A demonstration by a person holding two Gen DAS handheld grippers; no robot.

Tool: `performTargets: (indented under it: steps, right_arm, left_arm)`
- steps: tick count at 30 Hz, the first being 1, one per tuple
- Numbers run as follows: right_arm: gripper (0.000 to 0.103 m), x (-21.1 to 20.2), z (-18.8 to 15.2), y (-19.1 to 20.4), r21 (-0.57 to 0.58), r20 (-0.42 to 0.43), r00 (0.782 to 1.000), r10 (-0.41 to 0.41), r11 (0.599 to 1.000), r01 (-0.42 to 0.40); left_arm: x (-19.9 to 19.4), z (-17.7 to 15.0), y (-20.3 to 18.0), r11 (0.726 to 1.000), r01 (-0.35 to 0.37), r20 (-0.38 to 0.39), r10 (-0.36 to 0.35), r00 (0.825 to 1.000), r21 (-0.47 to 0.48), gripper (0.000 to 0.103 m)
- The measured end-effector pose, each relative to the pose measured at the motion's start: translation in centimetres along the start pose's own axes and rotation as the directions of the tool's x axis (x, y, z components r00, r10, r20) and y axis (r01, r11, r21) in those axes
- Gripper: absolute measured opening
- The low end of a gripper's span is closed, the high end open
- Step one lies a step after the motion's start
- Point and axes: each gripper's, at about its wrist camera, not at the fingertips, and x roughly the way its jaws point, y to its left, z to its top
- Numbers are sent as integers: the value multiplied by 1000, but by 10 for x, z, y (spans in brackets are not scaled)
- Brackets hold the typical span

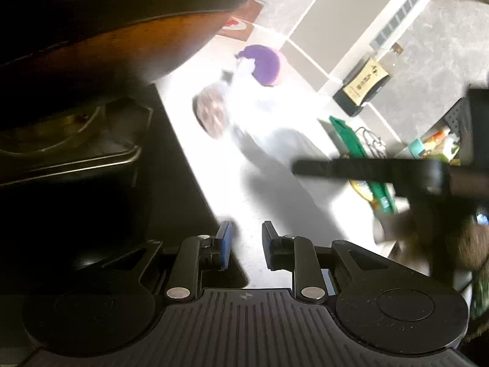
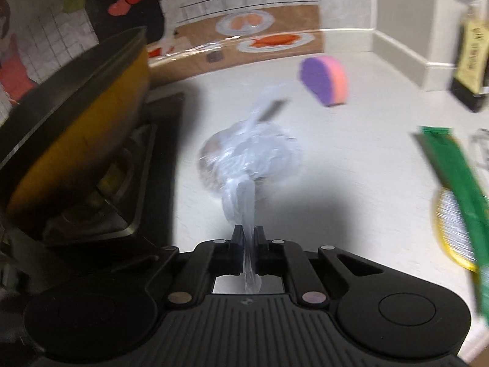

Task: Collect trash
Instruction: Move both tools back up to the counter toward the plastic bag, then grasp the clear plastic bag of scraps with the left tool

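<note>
Plastic bag (image 2: 247,159) stretches straight ahead of my right gripper (image 2: 249,238), clamped on its twisted tail. My left gripper (image 1: 246,238) hangs half-open, empty, farther off.

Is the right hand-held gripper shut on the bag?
Yes. The right hand-held gripper is shut, its fingers pinching the clear bag by its twisted tail.

I see a clear, whitish plastic bag (image 2: 247,159) on my off-white counter (image 2: 351,140). The sponge (image 2: 324,79) is purple with a pink-orange side. The wok (image 2: 76,128) is orange outside, and a green wrapper (image 2: 452,171) lies right.
</note>
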Motion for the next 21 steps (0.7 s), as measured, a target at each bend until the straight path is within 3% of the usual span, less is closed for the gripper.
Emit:
performTargets:
  steps: [12,21]
  right_arm:
    - [6,-47,-64,-58,50,-45,981,-190,980,192]
    - [6,-84,-85,-93,43,29,968,-249,968,248]
  left_arm:
    - [12,-2,-38,999,27,-1,-27,1000,21,25]
    - [17,4,-70,999,6,46,-8,999,50,25]
